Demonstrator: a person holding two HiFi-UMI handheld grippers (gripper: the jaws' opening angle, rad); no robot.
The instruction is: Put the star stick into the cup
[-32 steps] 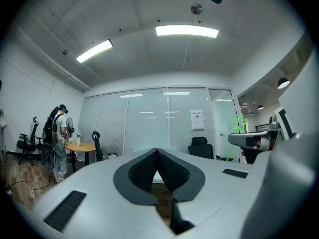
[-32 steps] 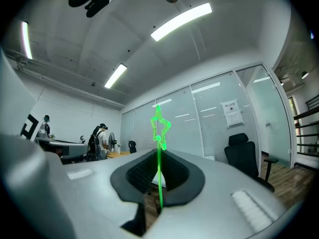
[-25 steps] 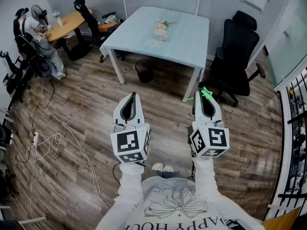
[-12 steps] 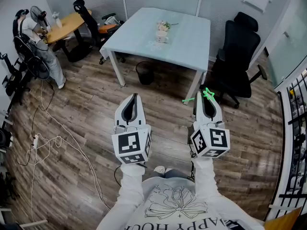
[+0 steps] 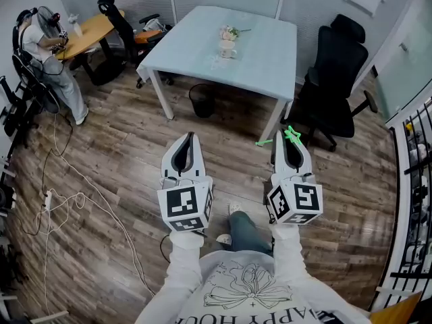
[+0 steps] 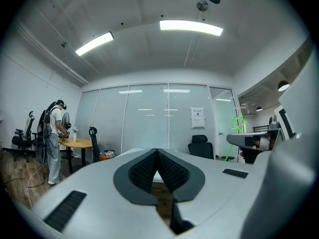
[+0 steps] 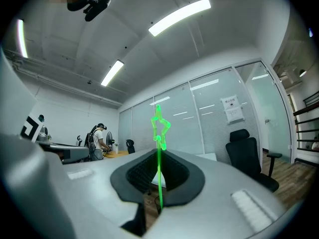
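Note:
My right gripper (image 5: 287,137) is shut on the green star stick (image 5: 291,134), held chest-high above the wooden floor. In the right gripper view the star stick (image 7: 159,129) stands upright between the closed pads, its star above the tips of the right gripper (image 7: 158,156). My left gripper (image 5: 184,138) is level beside it, shut and empty; in its own view the left gripper (image 6: 157,152) has its pads together. The cup (image 5: 227,46), holding small flowers, stands on the pale blue table (image 5: 269,54) some way ahead of both grippers.
A black bin (image 5: 202,100) sits under the table. A black office chair (image 5: 333,83) stands at the table's right corner. A person (image 5: 48,49) stands by a wooden desk (image 5: 91,32) at far left. Cables (image 5: 71,198) trail over the floor at left; a black railing (image 5: 415,201) runs along the right.
Both grippers keep their pose and grip. The view has moved slightly toward the table, my leg has stepped forward below, and the person at the far-left desk has shifted.

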